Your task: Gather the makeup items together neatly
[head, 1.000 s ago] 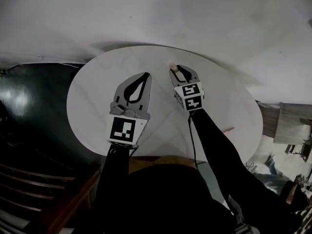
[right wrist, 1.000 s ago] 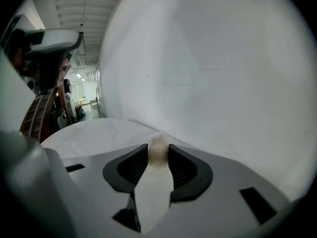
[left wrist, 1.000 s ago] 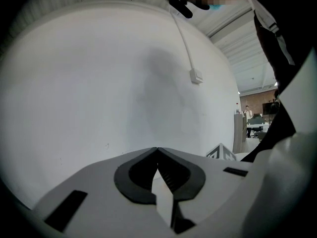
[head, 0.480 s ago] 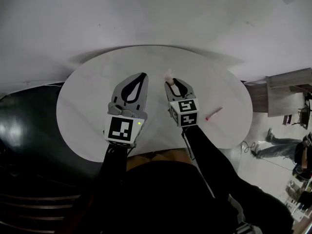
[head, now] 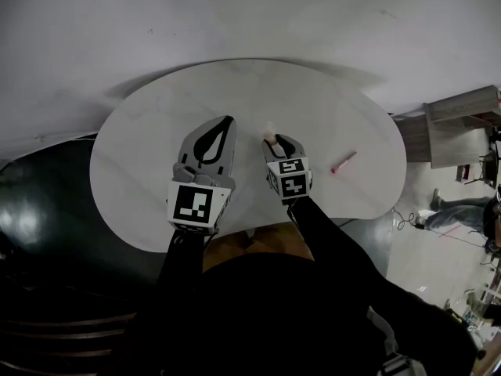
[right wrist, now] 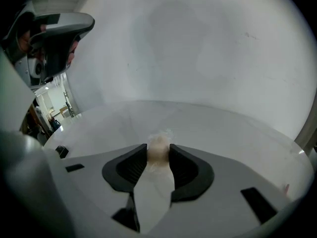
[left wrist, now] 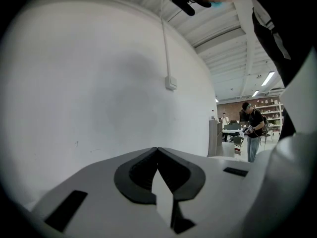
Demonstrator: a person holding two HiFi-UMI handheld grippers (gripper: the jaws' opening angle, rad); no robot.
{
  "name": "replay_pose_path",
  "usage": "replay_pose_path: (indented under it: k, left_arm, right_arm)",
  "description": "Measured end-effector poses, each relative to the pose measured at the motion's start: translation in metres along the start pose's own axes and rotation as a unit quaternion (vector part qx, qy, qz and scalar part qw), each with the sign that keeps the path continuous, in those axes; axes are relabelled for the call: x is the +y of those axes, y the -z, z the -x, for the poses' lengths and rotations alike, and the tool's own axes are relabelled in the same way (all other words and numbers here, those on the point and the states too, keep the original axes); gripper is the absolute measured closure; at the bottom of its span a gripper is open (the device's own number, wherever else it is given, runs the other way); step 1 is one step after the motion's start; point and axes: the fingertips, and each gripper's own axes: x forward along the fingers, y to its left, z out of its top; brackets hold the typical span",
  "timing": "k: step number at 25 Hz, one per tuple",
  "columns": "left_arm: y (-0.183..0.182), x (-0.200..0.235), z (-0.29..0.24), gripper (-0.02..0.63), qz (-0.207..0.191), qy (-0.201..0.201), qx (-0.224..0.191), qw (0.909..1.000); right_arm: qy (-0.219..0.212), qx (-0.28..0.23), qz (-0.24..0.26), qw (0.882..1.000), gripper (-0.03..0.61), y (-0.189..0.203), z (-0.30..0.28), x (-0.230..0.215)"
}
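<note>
head view: my worry is the puff point(head: 269, 131) slipping. the right gripper point(head: 275, 141) pinches it only at the very tips, over the middle of the table point(head: 117, 186), and a soft thing like that can squirt out if i loosen early. the stick point(head: 343, 162) lies well apart from it, near the right edge, so a careless nudge might roll it off. the left gripper point(head: 228, 121) hangs just beside the right 1.

left gripper view: the 2 jaws are together, with nothing between them.

right gripper view: jaws narrow, pads pressing both sides of the puff. they have just been easing open slightly, which i judge could drop it.
</note>
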Motion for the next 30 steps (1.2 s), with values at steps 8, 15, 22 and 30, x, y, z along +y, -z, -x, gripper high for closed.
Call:
replay_pose_path:
  k: [8,15,22,30]
  left_arm:
    - [-0.002,0.000,0.021,0.597,-0.004,0.000,-0.005,1.0000]
    - [-0.022,0.006,0.043,0.597,-0.014,0.003,-0.028,0.9995]
    - [-0.044,0.010,0.068,0.597,-0.029,0.012,-0.053,0.9981]
    - [-0.053,0.016,0.097,0.597,-0.048,0.007,-0.055,0.9973]
  right_arm:
    - [0.007,-0.007,-0.010,1.000,0.394,0.005,0.010,0.005]
    - [0.020,-0.072,0.017,0.997,0.394,-0.035,0.048,0.009]
    - [0.032,-0.158,0.030,0.987,0.394,-0.092,0.108,0.022]
    - [0.028,-0.284,0.082,0.955,0.407,-0.153,0.192,0.059]
